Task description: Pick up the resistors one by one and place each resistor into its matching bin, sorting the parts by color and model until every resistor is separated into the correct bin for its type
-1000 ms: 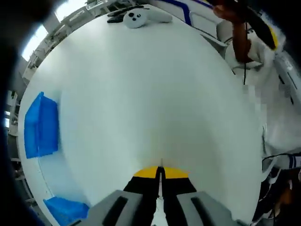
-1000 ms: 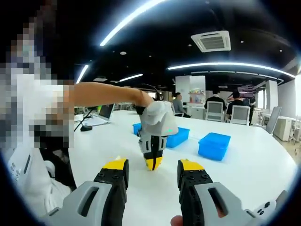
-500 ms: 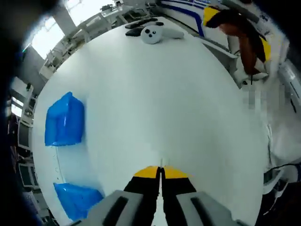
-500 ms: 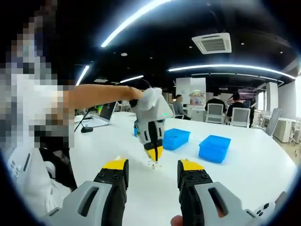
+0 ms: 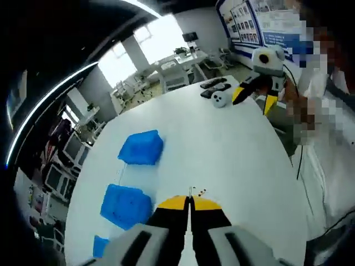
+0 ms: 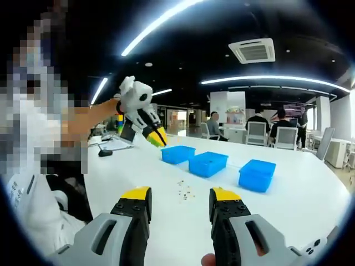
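The left gripper (image 6: 156,137) is being held up in the air on a stretched-out arm (image 6: 91,115), its yellow tips pressed together and pointing down. The right gripper (image 6: 178,199) is waiting low and near, its two jaws standing wide apart.

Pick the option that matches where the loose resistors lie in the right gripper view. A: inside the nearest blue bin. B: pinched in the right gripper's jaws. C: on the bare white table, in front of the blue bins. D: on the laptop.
C: the small scatter of resistors lies on the white table, short of the row of blue bins, with the right gripper open and empty.
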A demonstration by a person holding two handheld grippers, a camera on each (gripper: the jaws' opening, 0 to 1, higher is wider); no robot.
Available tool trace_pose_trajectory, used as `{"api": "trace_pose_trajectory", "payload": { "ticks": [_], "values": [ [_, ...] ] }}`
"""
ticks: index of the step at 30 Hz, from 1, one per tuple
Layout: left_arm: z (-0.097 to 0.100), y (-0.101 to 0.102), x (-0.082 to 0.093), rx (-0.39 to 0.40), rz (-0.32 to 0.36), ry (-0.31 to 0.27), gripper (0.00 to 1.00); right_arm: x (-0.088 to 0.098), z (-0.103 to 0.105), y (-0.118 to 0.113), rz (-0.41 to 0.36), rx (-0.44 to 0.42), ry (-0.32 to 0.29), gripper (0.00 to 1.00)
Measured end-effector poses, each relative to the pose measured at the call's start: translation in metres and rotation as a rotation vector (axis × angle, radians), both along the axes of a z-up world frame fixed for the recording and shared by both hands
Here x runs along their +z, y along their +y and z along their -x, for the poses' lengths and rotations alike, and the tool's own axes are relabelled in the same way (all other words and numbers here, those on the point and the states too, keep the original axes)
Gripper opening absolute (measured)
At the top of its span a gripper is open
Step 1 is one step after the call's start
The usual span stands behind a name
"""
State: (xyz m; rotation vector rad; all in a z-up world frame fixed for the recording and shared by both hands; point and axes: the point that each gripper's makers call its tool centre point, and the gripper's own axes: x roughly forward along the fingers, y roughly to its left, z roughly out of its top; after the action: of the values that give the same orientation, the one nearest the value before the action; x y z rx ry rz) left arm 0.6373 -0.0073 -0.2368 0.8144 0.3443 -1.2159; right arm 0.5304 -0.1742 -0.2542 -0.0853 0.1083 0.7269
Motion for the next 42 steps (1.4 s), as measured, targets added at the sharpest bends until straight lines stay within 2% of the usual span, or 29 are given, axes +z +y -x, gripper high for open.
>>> {"api": "trace_pose_trajectory", "payload": {
  "ticks": [1, 3, 4, 7, 10, 14, 16, 19, 24, 26, 32, 39, 42],
  "values": [
    [0.003, 0.009, 0.002, 0.019, 0.03, -0.026, 0.05, 0.0, 0.0, 0.0, 0.0, 0.001, 0.0, 0.43],
    [0.012, 0.025, 0.003, 0.06, 0.105, -0.042, 0.05, 0.001, 0.0, 0.0, 0.002, 0.001, -0.001, 0.43],
    [0.017, 0.033, 0.003, 0.097, 0.168, -0.042, 0.05, 0.001, 0.0, 0.001, 0.001, 0.003, -0.001, 0.43],
    [0.028, 0.052, -0.006, 0.17, 0.257, -0.026, 0.05, 0.0, -0.002, 0.0, -0.002, 0.003, 0.002, 0.43],
    [0.045, 0.066, -0.023, 0.228, 0.348, 0.015, 0.05, 0.0, -0.002, 0.001, -0.01, 0.012, 0.008, 0.43],
    [0.053, 0.084, -0.032, 0.354, 0.562, 0.088, 0.04, 0.0, -0.002, 0.002, -0.008, 0.013, 0.005, 0.43],
    [0.059, 0.093, -0.036, 0.391, 0.667, 0.136, 0.04, 0.0, -0.002, 0.0, -0.007, 0.01, 0.004, 0.43],
    [0.056, 0.108, -0.038, 0.481, 0.786, 0.135, 0.04, -0.001, -0.003, -0.001, -0.007, 0.005, 0.005, 0.43],
    [0.055, 0.117, -0.039, 0.533, 0.818, 0.093, 0.04, -0.001, -0.003, -0.002, -0.01, 0.003, 0.005, 0.43],
    [0.05, 0.121, -0.038, 0.555, 0.801, 0.061, 0.04, -0.002, -0.003, -0.002, -0.011, 0.003, 0.006, 0.43],
    [0.036, 0.12, -0.031, 0.585, 0.81, 0.026, 0.05, -0.002, -0.004, -0.001, -0.01, 0.002, 0.007, 0.43],
    [0.0, 0.103, -0.02, 0.617, 0.768, -0.001, 0.05, -0.003, -0.005, 0.0, -0.009, 0.002, 0.009, 0.43],
    [-0.03, 0.086, -0.014, 0.624, 0.755, 0.011, 0.05, -0.004, -0.005, 0.001, -0.007, 0.004, 0.011, 0.43]
  ]
}}
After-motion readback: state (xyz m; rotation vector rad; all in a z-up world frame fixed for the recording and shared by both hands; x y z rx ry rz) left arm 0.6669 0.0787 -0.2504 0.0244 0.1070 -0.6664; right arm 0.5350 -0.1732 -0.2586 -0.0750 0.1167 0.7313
